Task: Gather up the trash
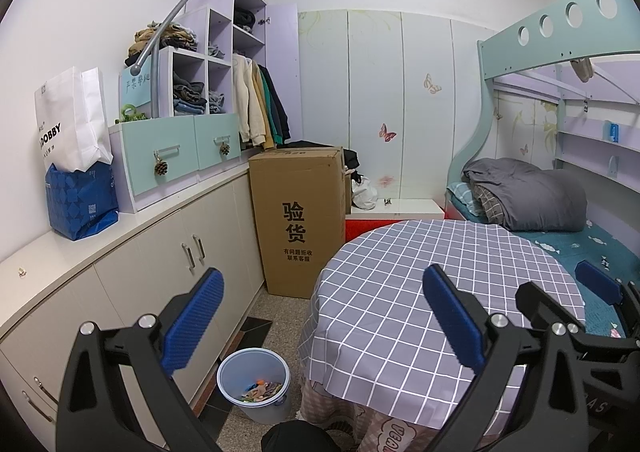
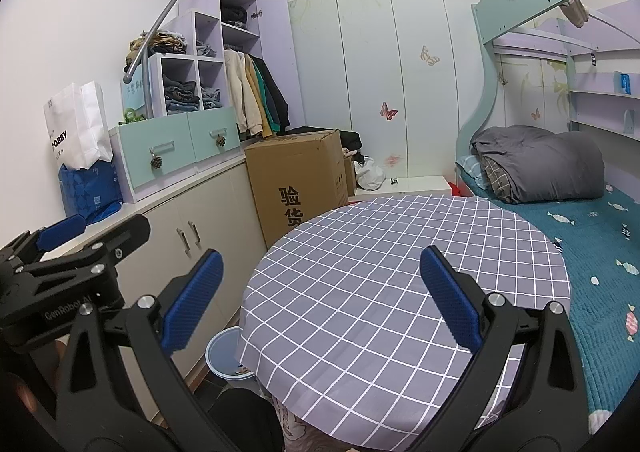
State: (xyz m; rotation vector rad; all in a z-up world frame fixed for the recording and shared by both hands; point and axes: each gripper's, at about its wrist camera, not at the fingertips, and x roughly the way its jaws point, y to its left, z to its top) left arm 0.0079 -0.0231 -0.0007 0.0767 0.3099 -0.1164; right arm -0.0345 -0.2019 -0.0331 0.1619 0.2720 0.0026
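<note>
Bin: one pale blue plastic waste bin [image 1: 254, 384] stood on the floor between the cream cabinets [image 1: 160, 260] and the round table [image 1: 440, 292], partly hidden by the cloth edge in the right wrist view
Trash: a small heap of crumpled wrappers and scraps [image 1: 262, 391] lay in the bottom of the bin; the pieces overlapped too much to count
Handling: judged light, thin and crushable, so likely to slip or flutter; a pinch on a bunched fold should hold better than on a flat edge
Bin handling: judged light and stiff, likely to tip if pulled by one side; the rim looked the best place to grip
Left gripper [image 1: 320, 316]: one, fingers spread wide, nothing between the blue pads [image 1: 192, 324], held above the bin and table edge
Table: one, covered by a grey checked cloth [image 2: 400, 284]; no trash showed on it
Right gripper [image 2: 320, 300]: one, fingers parted wide and empty, hovering over the cloth
Carton: one tall brown carton [image 1: 298, 220] stood beyond the table
Bed: one, with a folded grey quilt [image 2: 544, 168]
</note>
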